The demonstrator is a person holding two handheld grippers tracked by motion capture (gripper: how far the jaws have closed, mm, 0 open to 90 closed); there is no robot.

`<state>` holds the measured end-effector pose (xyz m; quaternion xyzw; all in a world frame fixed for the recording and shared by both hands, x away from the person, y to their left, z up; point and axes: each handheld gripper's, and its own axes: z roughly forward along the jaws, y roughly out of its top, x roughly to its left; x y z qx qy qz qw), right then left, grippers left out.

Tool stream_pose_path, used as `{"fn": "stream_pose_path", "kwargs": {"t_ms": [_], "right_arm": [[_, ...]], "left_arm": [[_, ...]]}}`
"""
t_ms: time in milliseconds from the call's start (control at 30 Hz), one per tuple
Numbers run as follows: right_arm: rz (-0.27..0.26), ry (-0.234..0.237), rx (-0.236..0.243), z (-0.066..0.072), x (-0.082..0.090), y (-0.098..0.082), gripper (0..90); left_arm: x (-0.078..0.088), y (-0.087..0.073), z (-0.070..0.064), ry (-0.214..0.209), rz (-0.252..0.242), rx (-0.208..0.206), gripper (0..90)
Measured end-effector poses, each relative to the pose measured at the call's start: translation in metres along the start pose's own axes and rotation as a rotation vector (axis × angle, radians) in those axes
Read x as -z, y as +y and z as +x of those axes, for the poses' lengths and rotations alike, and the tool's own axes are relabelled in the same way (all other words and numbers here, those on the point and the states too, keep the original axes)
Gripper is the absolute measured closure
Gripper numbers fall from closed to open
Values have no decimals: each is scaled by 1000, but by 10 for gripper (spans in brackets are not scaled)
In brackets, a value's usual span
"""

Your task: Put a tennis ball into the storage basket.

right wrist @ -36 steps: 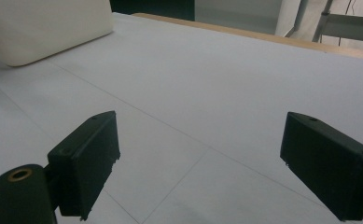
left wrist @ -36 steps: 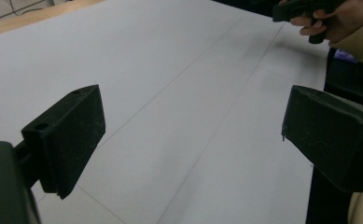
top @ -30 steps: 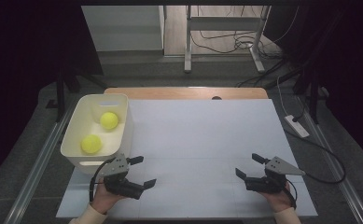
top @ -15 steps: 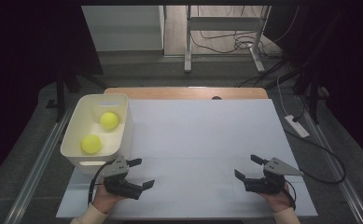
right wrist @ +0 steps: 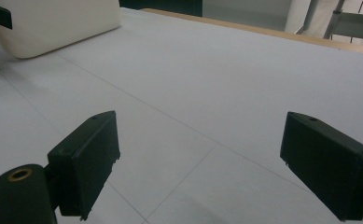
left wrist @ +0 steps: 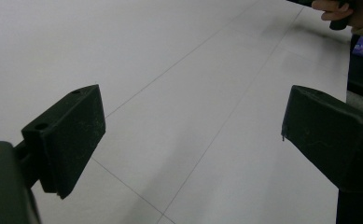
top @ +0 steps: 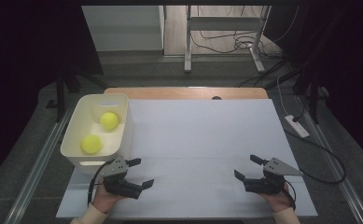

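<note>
Two grippers, left gripper and right gripper, point inward across the table, jaws released, grasping nothing.

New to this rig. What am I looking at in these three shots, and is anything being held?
No robot arm here: a person holds a two-jaw tool in each hand. The high view looks down on the white table; the left gripper and right gripper rest near its front edge. The other two shots come from cameras riding on each gripper, looking along its black jaws. Both grippers are open and hold nothing. A white bin at the table's left contains two yellow-green balls.
</note>
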<state>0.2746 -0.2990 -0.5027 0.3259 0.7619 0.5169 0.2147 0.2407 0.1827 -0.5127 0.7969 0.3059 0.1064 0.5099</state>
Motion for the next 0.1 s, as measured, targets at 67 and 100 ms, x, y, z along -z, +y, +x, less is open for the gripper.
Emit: {"fn": "stream_pose_path", "kwargs": {"t_ms": [67, 100], "right_arm": [[-4, 2, -2, 0, 0, 0, 117], [-3, 2, 1, 0, 1, 0, 117]], "left_arm": [[0, 0, 0, 0, 0, 1, 66], [0, 0, 0, 0, -1, 2, 66]]}}
